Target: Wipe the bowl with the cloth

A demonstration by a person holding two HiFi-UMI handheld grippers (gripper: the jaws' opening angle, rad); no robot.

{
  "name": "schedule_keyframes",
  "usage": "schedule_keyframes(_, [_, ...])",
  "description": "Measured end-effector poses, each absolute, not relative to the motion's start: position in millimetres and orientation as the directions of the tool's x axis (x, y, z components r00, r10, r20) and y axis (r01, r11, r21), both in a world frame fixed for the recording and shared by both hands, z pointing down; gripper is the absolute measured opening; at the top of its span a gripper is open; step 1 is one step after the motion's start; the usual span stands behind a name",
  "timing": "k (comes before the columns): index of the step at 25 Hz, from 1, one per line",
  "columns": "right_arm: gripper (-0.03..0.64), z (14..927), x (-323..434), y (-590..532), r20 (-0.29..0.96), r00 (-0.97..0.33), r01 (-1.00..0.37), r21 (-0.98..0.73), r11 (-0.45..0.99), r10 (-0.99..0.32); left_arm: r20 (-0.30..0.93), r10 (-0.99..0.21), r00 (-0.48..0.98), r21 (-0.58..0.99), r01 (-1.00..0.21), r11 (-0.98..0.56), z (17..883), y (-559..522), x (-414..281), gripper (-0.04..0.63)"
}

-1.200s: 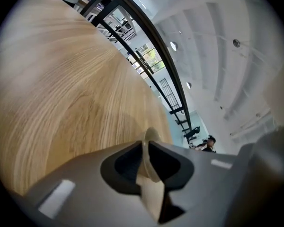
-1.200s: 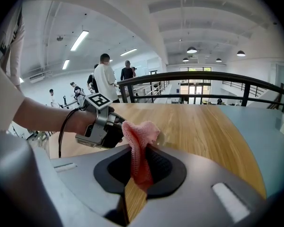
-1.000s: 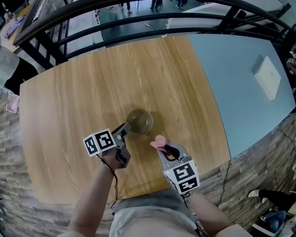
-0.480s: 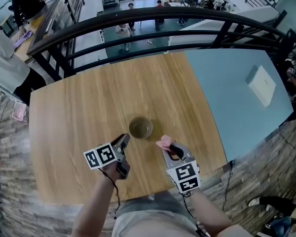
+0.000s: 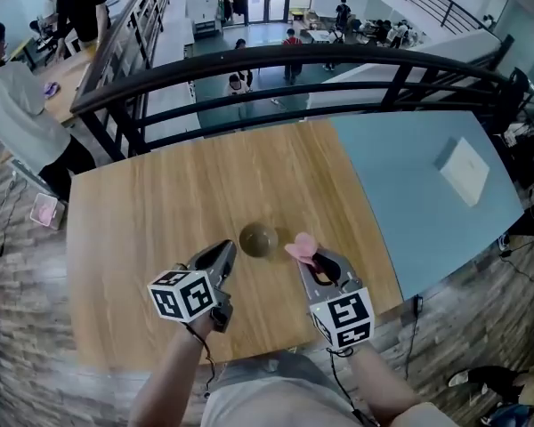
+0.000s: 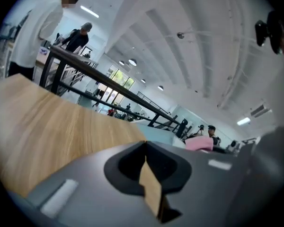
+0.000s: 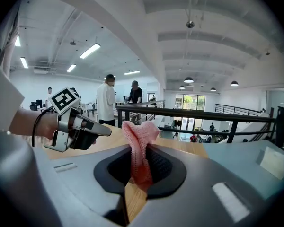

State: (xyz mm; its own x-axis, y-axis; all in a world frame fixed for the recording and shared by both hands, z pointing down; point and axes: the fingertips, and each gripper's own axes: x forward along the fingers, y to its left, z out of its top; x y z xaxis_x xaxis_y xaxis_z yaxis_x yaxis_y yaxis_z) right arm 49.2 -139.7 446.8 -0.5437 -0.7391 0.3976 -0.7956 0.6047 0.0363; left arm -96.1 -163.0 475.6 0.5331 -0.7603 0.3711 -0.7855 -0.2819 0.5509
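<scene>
A small olive-brown bowl (image 5: 258, 238) stands upright on the wooden table (image 5: 160, 203), near its front edge. My left gripper (image 5: 224, 250) hovers just to the bowl's lower left, clear of it. Its jaws are shut with nothing between them, as the left gripper view (image 6: 145, 145) shows. My right gripper (image 5: 308, 258) is to the bowl's right, shut on a pink knitted cloth (image 5: 300, 245). The cloth (image 7: 139, 131) sticks up out of the jaws of the right gripper (image 7: 141, 151). The left gripper (image 7: 80, 129) also shows in the right gripper view.
A blue-grey table (image 5: 409, 185) adjoins the wooden one on the right and carries a white sheet (image 5: 464, 171). A black railing (image 5: 294, 60) curves behind both tables. People stand at a desk (image 5: 18, 105) to the far left.
The left gripper's jaws, open beside the bowl a second ago, have closed empty and drawn back slightly. The right gripper still holds the cloth. The head view has tilted up.
</scene>
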Motion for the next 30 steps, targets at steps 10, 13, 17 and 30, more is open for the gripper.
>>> schedule_keyframes(10, [0.045, 355, 37, -120, 0.236, -0.609, -0.768, 0.06, 0.637, -0.757, 0.26, -0.826, 0.5, 0.288, -0.857, -0.428, 370, -133, -81, 0.003])
schedule_keyframes(13, [0.044, 334, 39, -110, 0.2, -0.616, -0.767, 0.068, 0.638, -0.762, 0.244, -0.845, 0.476, 0.214, -0.876, -0.431, 354, -121, -78, 0.003])
schedule_keyframes(17, [0.045, 315, 43, -99, 0.156, -0.622, -0.768, 0.072, 0.637, -0.767, 0.226, -0.877, 0.425, 0.085, -0.905, -0.417, 341, -109, -72, 0.003])
schedule_keyframes(30, [0.046, 330, 43, -63, 0.175, -0.667, -0.723, 0.082, 0.685, -0.724, 0.192, -0.919, 0.344, -0.078, -0.928, -0.364, 347, -75, -61, 0.003])
